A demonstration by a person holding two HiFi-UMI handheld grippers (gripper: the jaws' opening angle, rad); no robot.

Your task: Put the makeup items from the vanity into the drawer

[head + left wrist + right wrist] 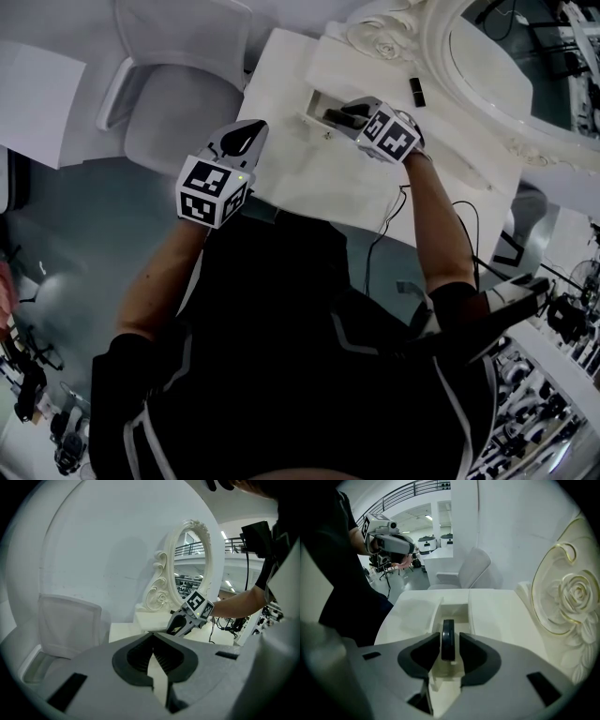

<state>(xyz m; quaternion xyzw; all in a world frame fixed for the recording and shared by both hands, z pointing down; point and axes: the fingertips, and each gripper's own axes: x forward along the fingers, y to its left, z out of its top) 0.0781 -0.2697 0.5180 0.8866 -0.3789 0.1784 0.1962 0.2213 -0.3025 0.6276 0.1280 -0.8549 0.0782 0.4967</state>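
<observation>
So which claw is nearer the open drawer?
Right. The right claw sits just over the drawer, a black disc between its jaws. The left claw hangs by the vanity's edge, apart from the drawer.

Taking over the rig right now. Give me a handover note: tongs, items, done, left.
Left gripper: tongs shut, nothing in them, held off to the side of the vanity.
Right gripper: tongs open over the open drawer. A dark round compact stands on edge between them, and a slim gap seems to show on each side.
Items: one small black item lies on the vanity top by the mirror base.
Done: the compact is at the drawer; can't tell whether it has landed.
Left: confirm the compact is in, then probably fetch the black item and put it in the drawer.
</observation>
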